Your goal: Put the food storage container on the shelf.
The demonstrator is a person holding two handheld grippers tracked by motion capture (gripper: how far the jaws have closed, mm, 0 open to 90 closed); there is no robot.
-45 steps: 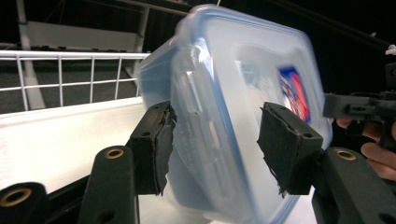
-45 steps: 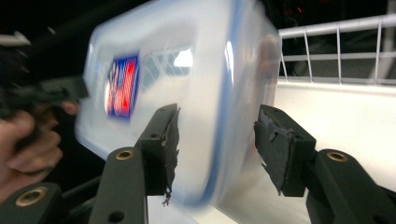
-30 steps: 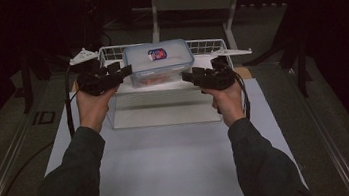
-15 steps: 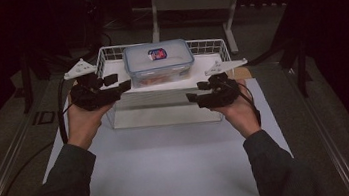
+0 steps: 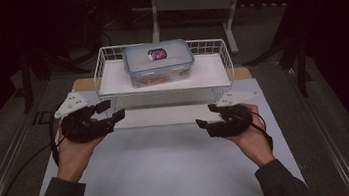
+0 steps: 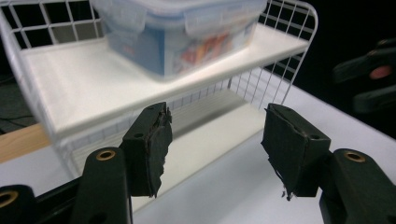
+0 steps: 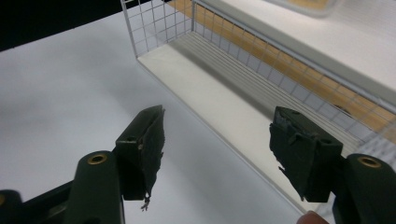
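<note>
At the left of the high view, the left gripper (image 5: 110, 111) hovers over the white table sheet (image 5: 162, 180), its jaws spread and holding nothing, aimed toward the front left corner of a white wire rack (image 5: 107, 56). In the left gripper view the same gripper (image 6: 215, 140) frames the rack (image 6: 299, 28) just ahead, with its upper shelf (image 6: 93, 84) above jaw level and a lower deck beneath.

One clear plastic container (image 5: 159, 62) with a blue-tinted snap lid sits in the middle of the upper shelf, beyond both grippers and apart from each; up close, the container (image 6: 187, 32) shows colourful contents through its wall, though what they are cannot be told.

To the right, the right gripper (image 5: 205, 124) is held low over the sheet in front of the rack's right half, jaws parted and empty. In the right gripper view, that gripper (image 7: 217, 140) looks along the rack's lower deck (image 7: 224, 93).

Count: two grippers, one rack with two levels, one container.
</note>
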